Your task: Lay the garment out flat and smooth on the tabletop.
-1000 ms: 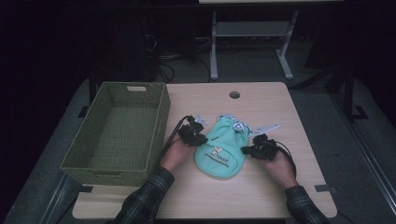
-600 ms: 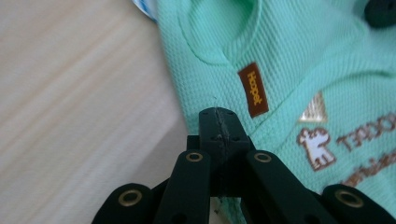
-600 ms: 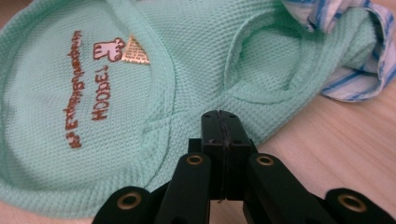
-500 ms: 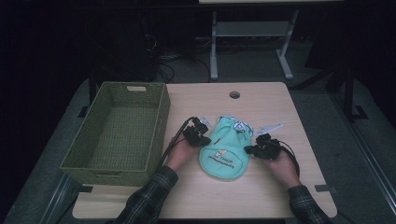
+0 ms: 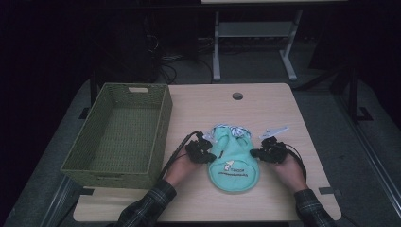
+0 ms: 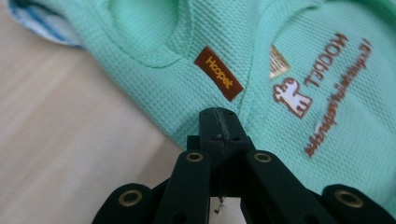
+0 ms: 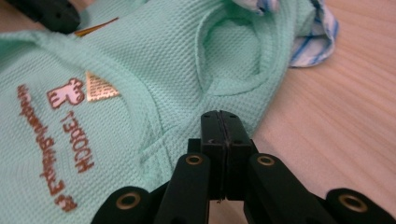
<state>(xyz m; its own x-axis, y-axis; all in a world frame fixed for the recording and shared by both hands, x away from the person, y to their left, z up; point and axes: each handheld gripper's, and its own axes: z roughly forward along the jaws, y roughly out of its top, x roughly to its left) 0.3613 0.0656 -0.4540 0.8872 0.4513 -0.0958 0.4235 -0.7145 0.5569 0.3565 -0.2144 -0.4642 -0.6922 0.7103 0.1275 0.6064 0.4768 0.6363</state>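
A mint green pet shirt (image 5: pixel 234 163) with a printed logo lies flat on the wooden table (image 5: pixel 265 104). A blue-striped white lining (image 5: pixel 232 128) shows at its far collar end. My left gripper (image 5: pixel 208 152) is at the shirt's left edge, its jaws shut on the hem of the shirt (image 6: pixel 303 56) by the brown label (image 6: pixel 218 73). My right gripper (image 5: pixel 257 152) is at the opposite edge, shut on a fold of the shirt (image 7: pixel 140 70). The left gripper's tip (image 6: pixel 218 114) and the right gripper's tip (image 7: pixel 222 116) both rest low on the table.
A green woven basket (image 5: pixel 163 113) stands empty at the table's left, close to my left hand. A round cable hole (image 5: pixel 237 96) sits in the far middle of the table. Bare wood lies beyond the shirt and to its right.
Both hands have drawn back toward the near edge, and the shirt has slid that way with them, lying longer and flatter than before.
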